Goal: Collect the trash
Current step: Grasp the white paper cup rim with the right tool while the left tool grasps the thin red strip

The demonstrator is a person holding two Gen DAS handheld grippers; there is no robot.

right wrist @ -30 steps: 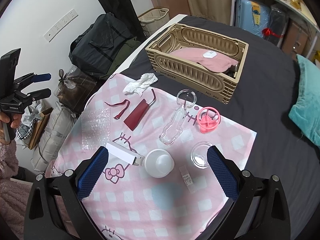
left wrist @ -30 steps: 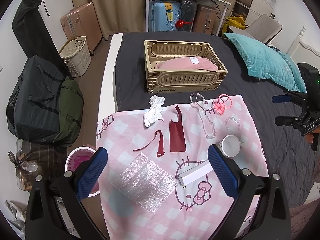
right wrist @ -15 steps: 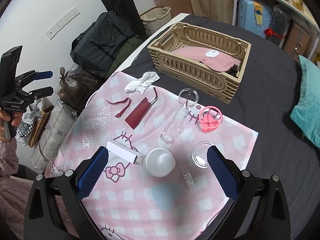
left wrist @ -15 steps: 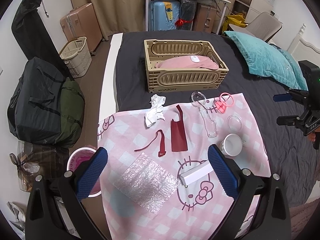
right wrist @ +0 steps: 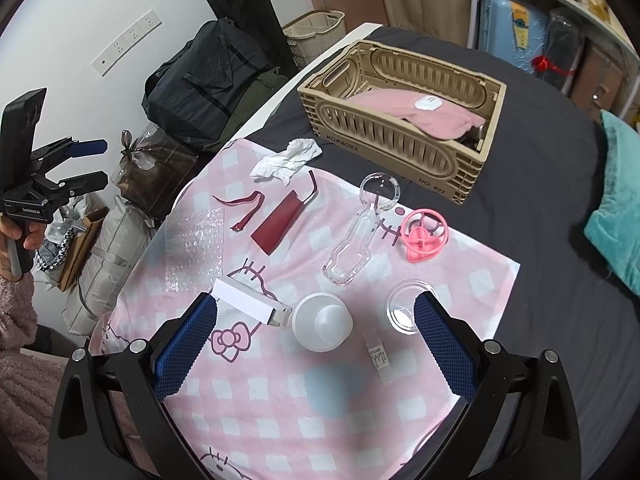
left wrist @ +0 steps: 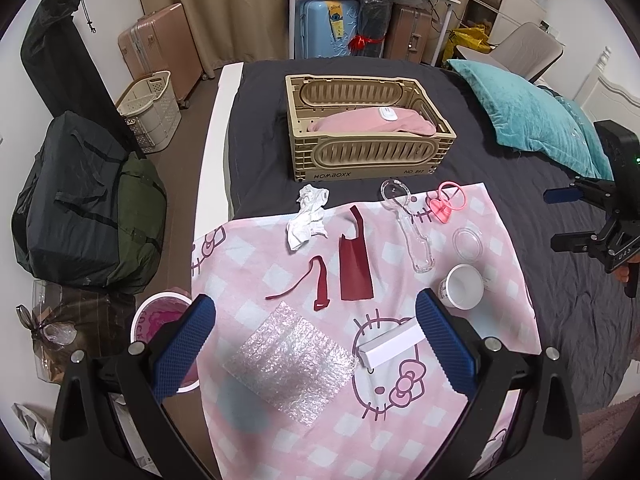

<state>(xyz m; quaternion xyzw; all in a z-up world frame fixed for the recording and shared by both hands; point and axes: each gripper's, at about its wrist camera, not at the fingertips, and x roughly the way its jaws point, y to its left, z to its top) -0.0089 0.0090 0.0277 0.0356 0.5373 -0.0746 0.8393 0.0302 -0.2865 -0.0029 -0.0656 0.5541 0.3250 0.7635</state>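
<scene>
Both grippers hang empty, jaws spread wide. A clear bubble-wrap sheet [left wrist: 290,364] lies between the left gripper [left wrist: 316,336] fingers. A white plastic cup [right wrist: 322,322] lies between the right gripper [right wrist: 316,334] fingers.

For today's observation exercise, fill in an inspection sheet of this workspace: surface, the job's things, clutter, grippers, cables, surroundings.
Surface: pink checked cloth on dark bed.
Job's things: crumpled tissue, bubble wrap, red wrapper scraps, white cup, clear packaging, pink bin beside the bed.
Clutter: beige crate, pink heart ring.
Grippers: left gripper and right gripper open, empty.
Cables: nothing seen.
Surroundings: suitcases, bags, teal pillow.
</scene>
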